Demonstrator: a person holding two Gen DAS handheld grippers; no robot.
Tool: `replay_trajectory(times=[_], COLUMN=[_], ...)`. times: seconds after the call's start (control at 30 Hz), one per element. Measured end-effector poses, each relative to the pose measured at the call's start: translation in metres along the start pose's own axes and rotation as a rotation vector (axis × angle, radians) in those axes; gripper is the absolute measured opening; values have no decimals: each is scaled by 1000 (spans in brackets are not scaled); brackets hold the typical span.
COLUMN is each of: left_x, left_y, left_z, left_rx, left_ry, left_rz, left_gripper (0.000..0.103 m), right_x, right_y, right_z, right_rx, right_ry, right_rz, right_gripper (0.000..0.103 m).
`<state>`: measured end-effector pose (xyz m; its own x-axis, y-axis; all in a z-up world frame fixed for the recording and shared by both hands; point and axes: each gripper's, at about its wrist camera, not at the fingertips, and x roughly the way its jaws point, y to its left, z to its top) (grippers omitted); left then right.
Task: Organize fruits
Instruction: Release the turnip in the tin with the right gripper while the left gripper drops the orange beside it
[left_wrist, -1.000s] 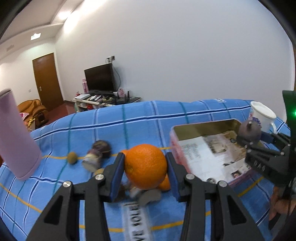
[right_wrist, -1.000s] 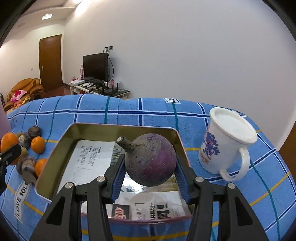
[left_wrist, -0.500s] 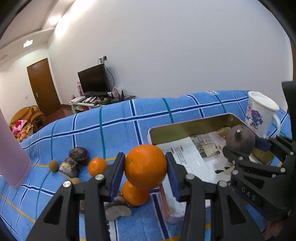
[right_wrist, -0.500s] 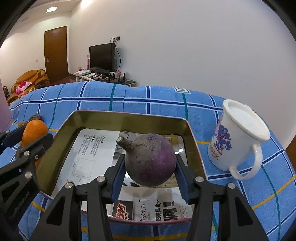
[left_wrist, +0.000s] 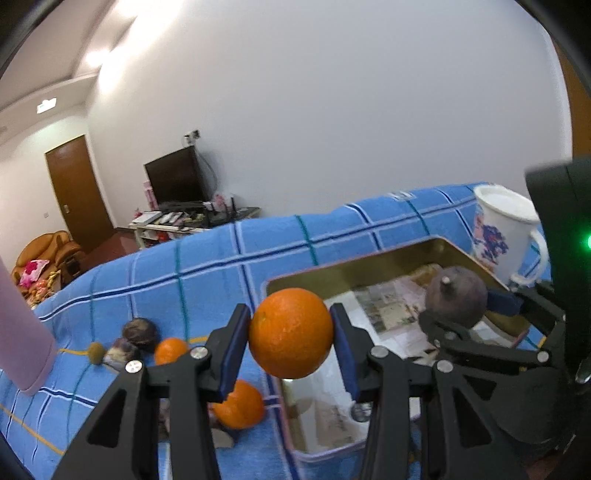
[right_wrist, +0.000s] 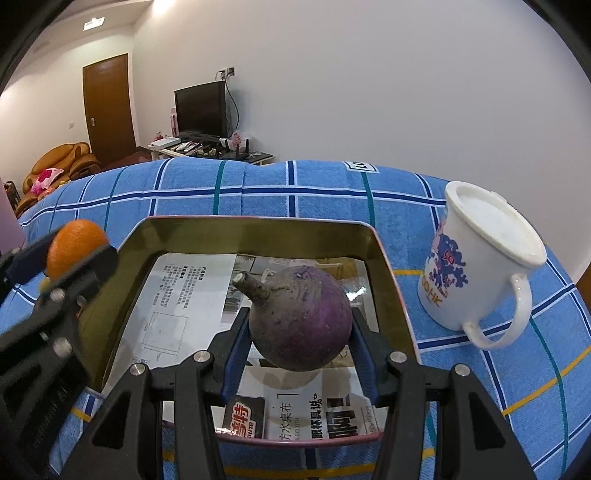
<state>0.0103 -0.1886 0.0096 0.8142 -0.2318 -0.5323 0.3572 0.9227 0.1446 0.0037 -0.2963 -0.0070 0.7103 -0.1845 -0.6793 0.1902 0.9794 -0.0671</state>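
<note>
My left gripper (left_wrist: 291, 336) is shut on a large orange (left_wrist: 291, 333) and holds it above the left rim of a gold metal tin (left_wrist: 376, 264) lined with newspaper. In the right wrist view my right gripper (right_wrist: 299, 334) is shut on a round purple fruit with a stub stem (right_wrist: 300, 319), held over the tin (right_wrist: 258, 225). The left gripper with its orange (right_wrist: 75, 245) shows at the left there. Loose on the blue checked cloth (left_wrist: 207, 280) lie two small oranges (left_wrist: 240, 405), dark purple fruits (left_wrist: 140, 331) and a small brown one (left_wrist: 95, 352).
A white mug with a blue print (right_wrist: 480, 266) stands right of the tin. A pink cylinder (left_wrist: 20, 332) stands at the cloth's left edge. Beyond the table are a TV on a low stand (right_wrist: 201, 110), a brown door and an orange sofa.
My left gripper has carried the orange rightwards from above the loose fruits to the tin's left rim. The right gripper with the purple fruit has stayed over the tin.
</note>
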Motion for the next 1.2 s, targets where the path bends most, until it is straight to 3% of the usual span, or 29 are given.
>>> replay_trajectory(times=[0.33,0.53,0.63,0.8,1.03,1.2], left_x=[14,14,14,15,10,4], left_y=[-1,-5,-3,10,17,24], left_z=[-3,-3,-3,-4,-5,-6], left_rx=[-23,-11,-20,-79,-111,-143], left_ry=[81,81,82,91,67,40], left_rz=[-59,-51,-41,-15,9,32], left_gripper=[46,44,48,71,78,92], right_x=[4,5,6,8,5,-1], right_y=[-7,-8,-8,-7,-4,-4], right_z=[-1,-2,-1,0,0,0], right_rx=[34,37,35,34,21,20], right_ry=[22,30,31,36,14,-15], right_rz=[8,9,6,-2,-12,-45], right_gripper=[53,53,53,53,55,58])
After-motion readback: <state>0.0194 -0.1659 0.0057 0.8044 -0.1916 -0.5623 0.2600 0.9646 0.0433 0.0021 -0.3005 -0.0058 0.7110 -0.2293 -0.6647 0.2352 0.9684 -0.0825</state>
